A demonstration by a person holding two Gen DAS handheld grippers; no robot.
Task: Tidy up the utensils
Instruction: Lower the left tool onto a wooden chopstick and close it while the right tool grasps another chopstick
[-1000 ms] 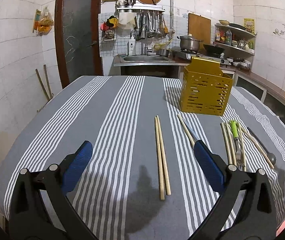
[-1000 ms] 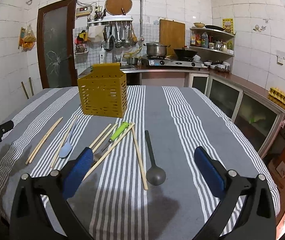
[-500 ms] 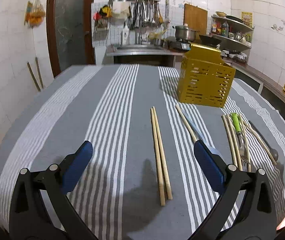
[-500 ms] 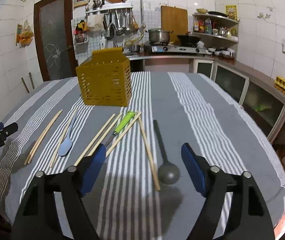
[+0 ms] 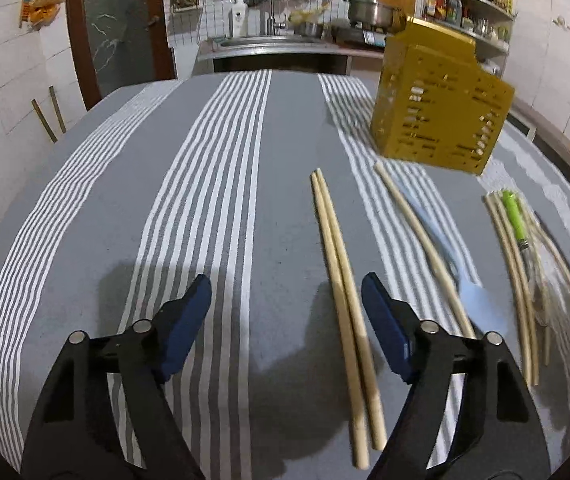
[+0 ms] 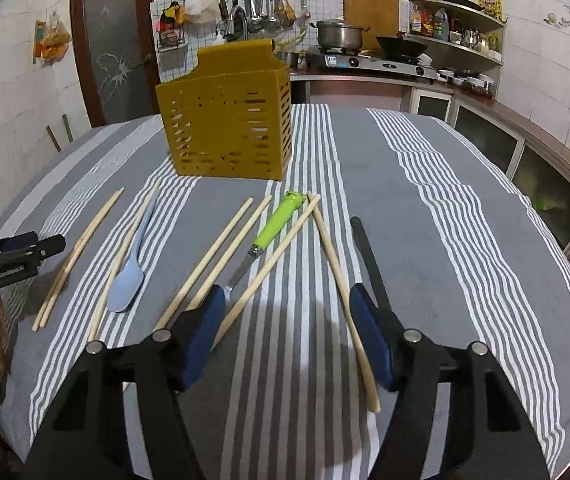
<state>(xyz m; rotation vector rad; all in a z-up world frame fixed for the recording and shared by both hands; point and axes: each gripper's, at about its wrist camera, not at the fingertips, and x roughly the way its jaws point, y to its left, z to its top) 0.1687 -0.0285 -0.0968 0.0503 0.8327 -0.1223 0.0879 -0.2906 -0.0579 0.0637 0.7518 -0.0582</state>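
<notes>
Left gripper (image 5: 285,296) jaws are closing, a pair of pale wooden chopsticks (image 5: 343,292) between them unpressed; right gripper (image 6: 287,306) jaws are closing over the striped bench cloth (image 6: 465,248), holding nothing.

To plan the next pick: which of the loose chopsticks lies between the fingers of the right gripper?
The single chopstick that runs beside the black ladle, its far tip crossing another stick. The others lie left of the right gripper.

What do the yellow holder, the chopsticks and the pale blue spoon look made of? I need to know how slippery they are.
Yellow holder: probably moulded plastic, matte, with punched slots and an even mustard colour.
Chopsticks: likely bare wood or bamboo, pale tan with no shine.
Pale blue spoon: plastic or silicone, smooth, matte; the look alone does not settle which.
</notes>
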